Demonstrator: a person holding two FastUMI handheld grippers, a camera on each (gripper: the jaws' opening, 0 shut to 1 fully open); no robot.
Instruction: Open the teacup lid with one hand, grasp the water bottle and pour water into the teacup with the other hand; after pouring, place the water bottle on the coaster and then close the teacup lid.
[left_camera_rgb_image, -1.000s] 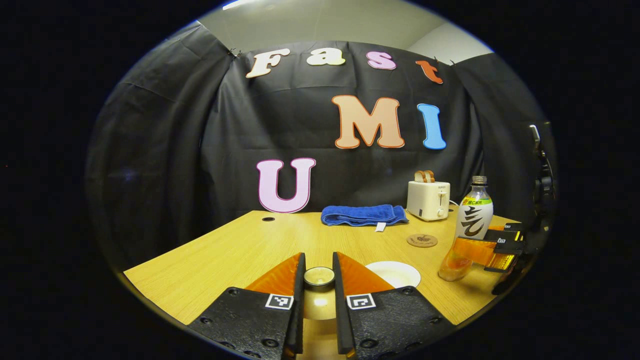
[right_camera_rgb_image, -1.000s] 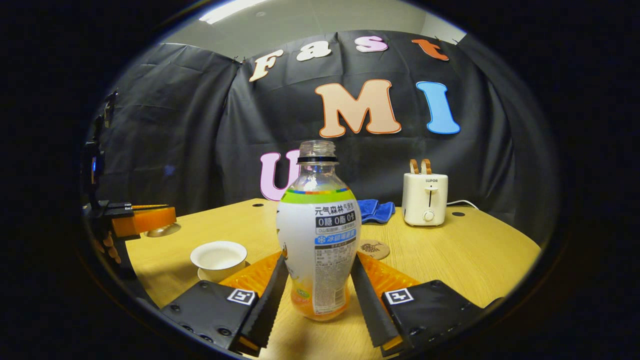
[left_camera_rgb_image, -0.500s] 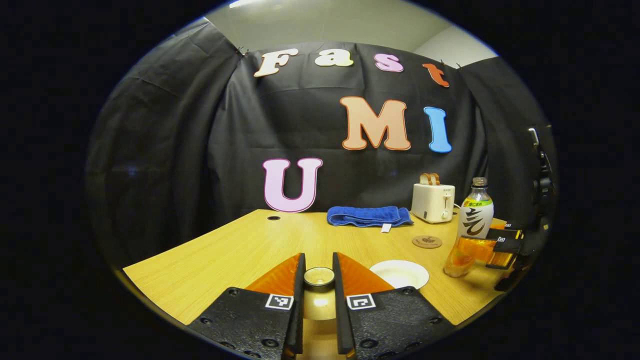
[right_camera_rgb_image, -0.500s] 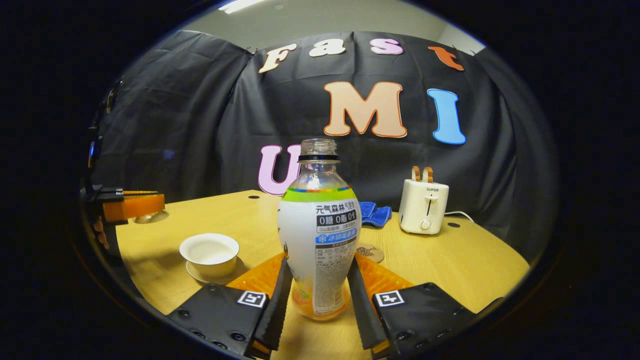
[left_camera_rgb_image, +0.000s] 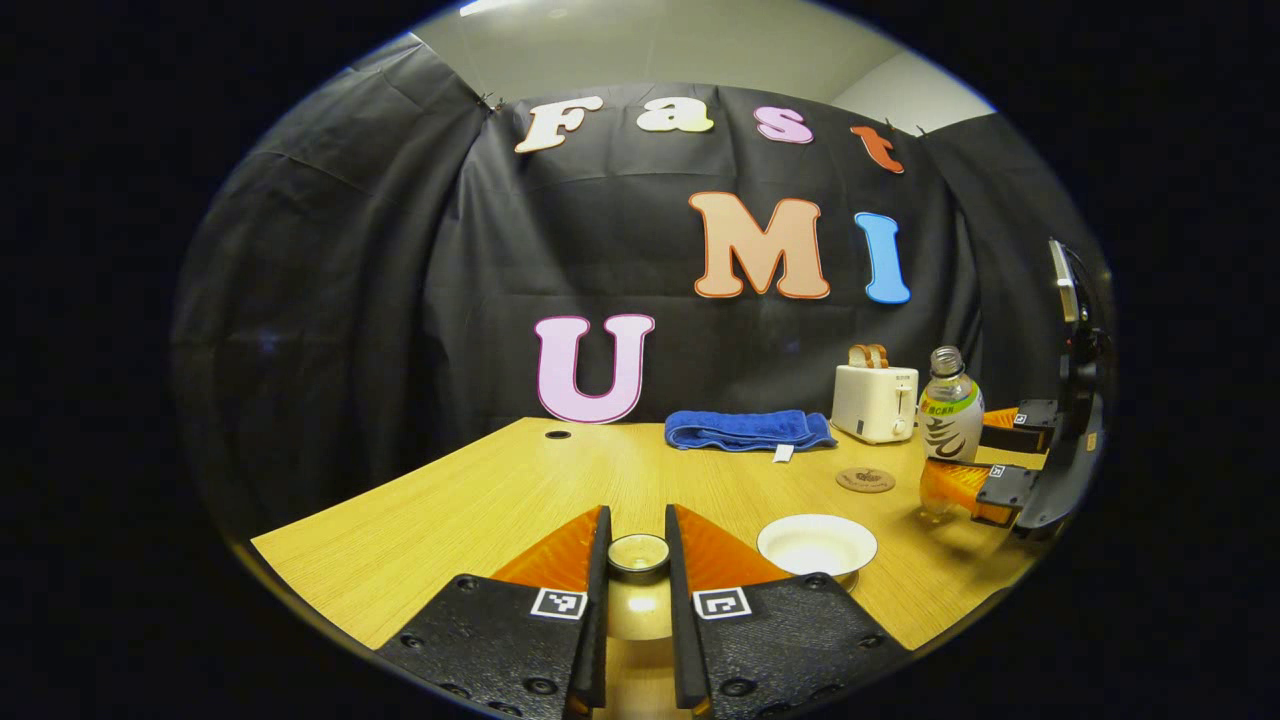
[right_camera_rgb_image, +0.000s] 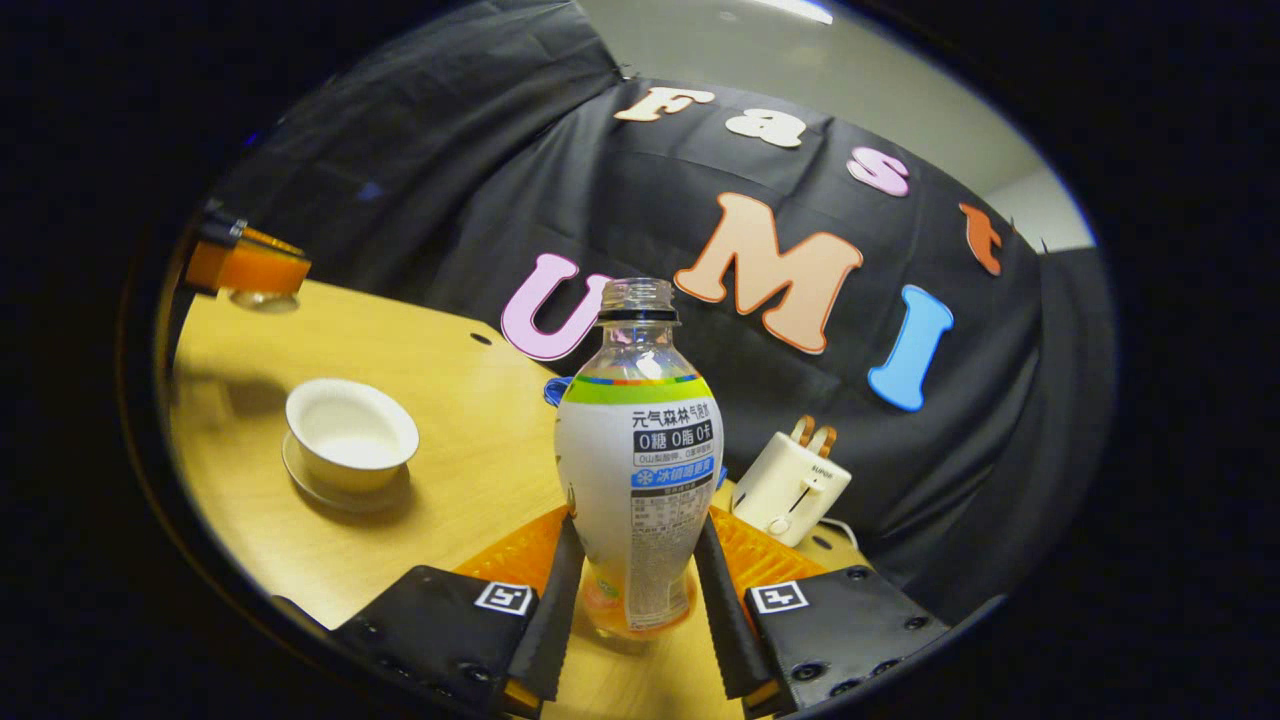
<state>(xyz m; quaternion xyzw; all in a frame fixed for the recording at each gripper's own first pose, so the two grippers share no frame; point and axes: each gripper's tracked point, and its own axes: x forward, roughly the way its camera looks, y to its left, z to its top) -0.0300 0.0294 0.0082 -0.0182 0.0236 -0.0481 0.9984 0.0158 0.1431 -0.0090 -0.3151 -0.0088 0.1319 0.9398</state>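
My left gripper (left_camera_rgb_image: 637, 528) is shut on the knob of the teacup lid (left_camera_rgb_image: 638, 553) and holds it above the wooden table (left_camera_rgb_image: 480, 500). The open white teacup (left_camera_rgb_image: 816, 543) stands on its saucer just right of it. In the right gripper view, my right gripper (right_camera_rgb_image: 638, 530) is shut on the lower body of the uncapped water bottle (right_camera_rgb_image: 638, 460). The bottle is off the table and the scene leans, with the teacup (right_camera_rgb_image: 350, 438) at lower left. The round coaster (left_camera_rgb_image: 866, 480) lies between the teacup and the bottle (left_camera_rgb_image: 950, 420). The left gripper (right_camera_rgb_image: 245, 265) with the lid (right_camera_rgb_image: 258, 298) shows at far left.
A white toaster (left_camera_rgb_image: 877, 402) with toast stands at the back right, also seen as the toaster (right_camera_rgb_image: 795, 482) behind the bottle. A folded blue towel (left_camera_rgb_image: 748, 430) lies along the back edge. The table's near edge runs just beneath both grippers.
The right gripper has lifted the bottle off the table and rolled it toward the teacup, so its view now leans. The left gripper with the lid has barely moved.
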